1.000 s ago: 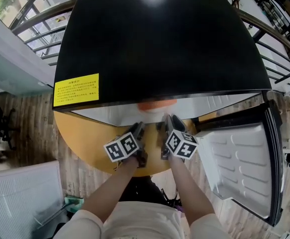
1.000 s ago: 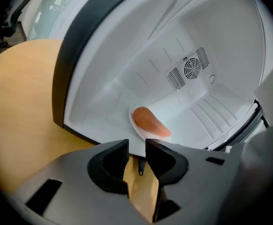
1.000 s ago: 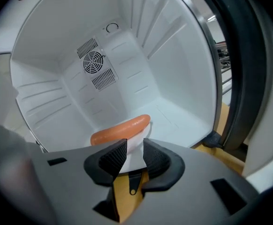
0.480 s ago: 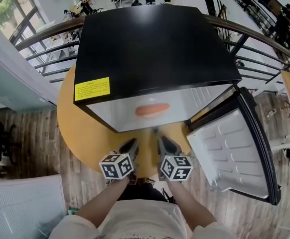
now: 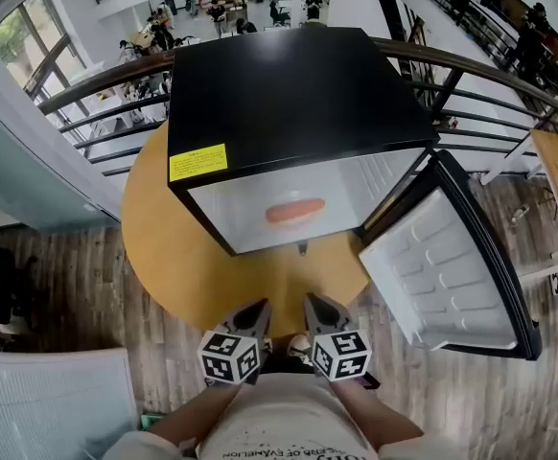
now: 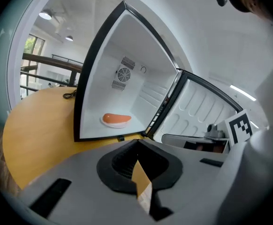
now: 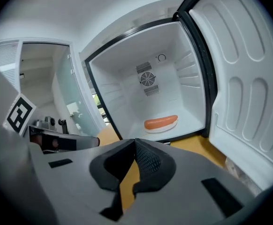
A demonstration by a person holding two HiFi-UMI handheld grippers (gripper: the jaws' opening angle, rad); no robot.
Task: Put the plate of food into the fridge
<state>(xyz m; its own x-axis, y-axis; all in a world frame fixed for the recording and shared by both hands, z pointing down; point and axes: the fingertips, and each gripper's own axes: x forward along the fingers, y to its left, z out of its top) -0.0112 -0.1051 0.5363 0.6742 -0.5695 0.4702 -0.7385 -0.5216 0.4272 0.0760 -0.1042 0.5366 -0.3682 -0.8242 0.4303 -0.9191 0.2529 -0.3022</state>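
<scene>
A white plate with an orange sausage [image 5: 294, 212] lies on the floor of the open black mini fridge [image 5: 289, 94]; it also shows as the plate [image 6: 116, 120] and the plate [image 7: 161, 123] in the two gripper views. My left gripper [image 5: 251, 308] and right gripper [image 5: 316, 304] hang side by side near my body, over the table's near edge, well back from the fridge. Seen along its jaws, the left gripper [image 6: 137, 145] is shut with nothing in it. The right gripper [image 7: 134, 142] is shut too and holds nothing.
The fridge stands on a round yellow table [image 5: 159, 247]. Its white-lined door [image 5: 452, 266] swings wide to the right. A curved metal railing [image 5: 495, 70] runs behind the table. Wooden floor surrounds it, with a white panel [image 5: 49, 401] at lower left.
Both grippers have pulled back from the fridge opening toward my body, leaving the plate inside. The view has drawn back and now takes in the whole fridge.
</scene>
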